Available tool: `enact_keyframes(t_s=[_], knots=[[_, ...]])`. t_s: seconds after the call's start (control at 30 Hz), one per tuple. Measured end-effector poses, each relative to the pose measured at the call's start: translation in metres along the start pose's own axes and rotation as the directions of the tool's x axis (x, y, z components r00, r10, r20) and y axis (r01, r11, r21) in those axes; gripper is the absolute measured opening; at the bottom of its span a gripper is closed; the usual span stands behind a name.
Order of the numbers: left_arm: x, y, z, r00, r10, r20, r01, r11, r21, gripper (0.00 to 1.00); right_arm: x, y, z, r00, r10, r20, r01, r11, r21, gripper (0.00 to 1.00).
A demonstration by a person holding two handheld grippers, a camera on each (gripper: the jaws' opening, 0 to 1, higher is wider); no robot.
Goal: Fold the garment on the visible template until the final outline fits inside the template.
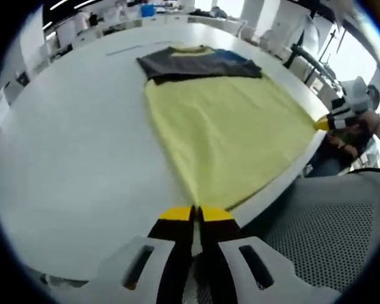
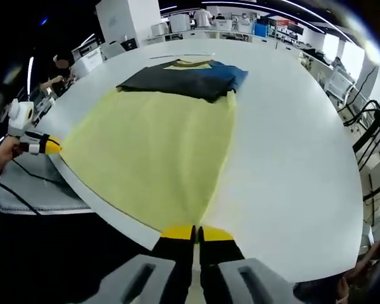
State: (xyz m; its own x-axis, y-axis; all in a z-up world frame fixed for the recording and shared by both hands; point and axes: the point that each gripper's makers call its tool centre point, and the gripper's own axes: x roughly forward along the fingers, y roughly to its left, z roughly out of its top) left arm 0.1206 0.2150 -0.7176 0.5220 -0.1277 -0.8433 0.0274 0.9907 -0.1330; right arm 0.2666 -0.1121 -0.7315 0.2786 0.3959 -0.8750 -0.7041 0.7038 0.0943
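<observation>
A garment with a yellow body [image 1: 221,126] and a dark grey top with a blue sleeve [image 1: 196,63] lies spread flat on the white round table [image 1: 76,145]. My left gripper [image 1: 196,213] is shut on one near hem corner at the table's edge. My right gripper [image 2: 197,233] is shut on the other hem corner, where the yellow cloth [image 2: 152,152] narrows into its jaws. Each gripper also appears in the other's view: the right one [image 1: 323,123] at the cloth's right corner, the left one [image 2: 49,145] at its left corner.
A thin dark line [image 1: 123,49] marks the table beyond the garment. A grey mesh chair [image 1: 329,234] stands close under the table edge. A person's hand [image 2: 3,152] holds the left gripper. Desks and equipment line the far room [image 2: 240,25].
</observation>
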Motion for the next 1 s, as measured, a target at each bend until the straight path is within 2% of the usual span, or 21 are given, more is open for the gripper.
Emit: enact_keyframes(t_s=[0.13,0.27,0.57,0.77,1.0], knots=[[-0.002,-0.003,-0.003,1.0,-0.005,-0.01,0.005,1.0,-0.016,0.0,-0.003,0.001,-0.004,1.0,0.007,-0.001,-0.007,1.0,0.008,0.0],[-0.006,-0.008,-0.006,0.999,-0.013,-0.036,0.013,1.0,0.003,0.0,-0.007,0.002,-0.008,1.0,0.013,-0.004,-0.013,1.0,0.017,0.0],[-0.012,-0.01,-0.009,0.999,-0.024,-0.049,0.023,1.0,-0.017,0.0,-0.014,0.007,-0.01,1.0,0.016,-0.001,-0.016,1.0,0.011,0.0],[-0.019,-0.01,0.0,0.999,-0.025,-0.027,0.024,0.999,-0.031,0.0,-0.019,0.008,-0.004,1.0,0.013,0.005,-0.013,1.0,0.005,0.0],[-0.03,-0.01,0.02,1.0,-0.022,0.008,0.022,1.0,-0.012,0.0,-0.032,0.007,0.015,0.999,0.01,0.039,-0.009,1.0,-0.03,0.0]])
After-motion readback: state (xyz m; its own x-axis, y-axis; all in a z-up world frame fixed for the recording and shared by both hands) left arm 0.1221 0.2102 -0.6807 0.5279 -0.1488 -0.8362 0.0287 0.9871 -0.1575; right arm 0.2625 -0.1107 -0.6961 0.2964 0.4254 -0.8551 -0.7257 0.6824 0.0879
